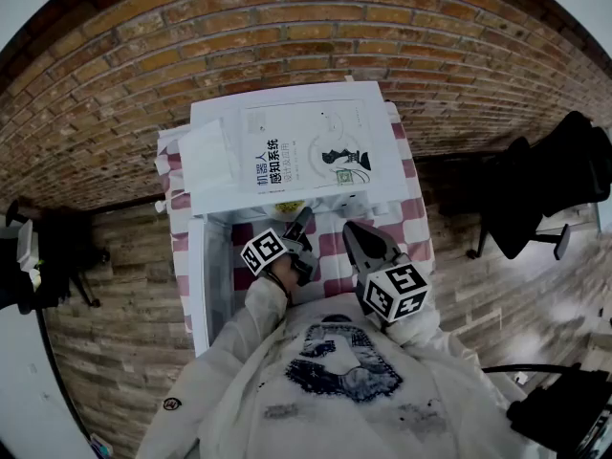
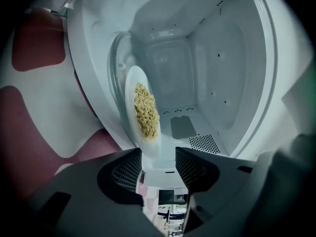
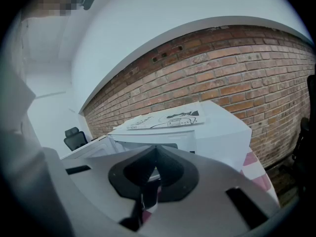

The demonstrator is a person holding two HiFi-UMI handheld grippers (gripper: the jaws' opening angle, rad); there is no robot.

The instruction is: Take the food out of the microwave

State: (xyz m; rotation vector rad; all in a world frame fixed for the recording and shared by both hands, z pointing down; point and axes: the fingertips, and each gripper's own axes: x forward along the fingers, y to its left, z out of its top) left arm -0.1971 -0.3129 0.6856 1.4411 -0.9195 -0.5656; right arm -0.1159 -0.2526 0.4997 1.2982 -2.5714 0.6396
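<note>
A white microwave [image 1: 215,156] stands on a table with its door [image 1: 198,290] swung open to the left. Inside, a white plate [image 2: 130,90] of yellow noodles [image 2: 146,111] rests on the glass turntable [image 2: 116,58]. The left gripper view is rolled, so the plate looks on edge. My left gripper [image 2: 158,158] reaches into the opening, open, with the plate's near rim between its pads, close to the left pad. In the head view the left gripper [image 1: 304,220] is at the cavity mouth by the noodles [image 1: 287,207]. My right gripper [image 1: 352,229] hangs shut in front of the microwave [image 3: 222,132], holding nothing.
A book [image 1: 306,151] lies on top of the microwave. The table has a red and white checked cloth [image 1: 413,208]. A brick wall [image 1: 287,27] runs behind. Black office chairs [image 1: 545,189] stand to the right; dark gear [image 1: 38,256] stands at the left.
</note>
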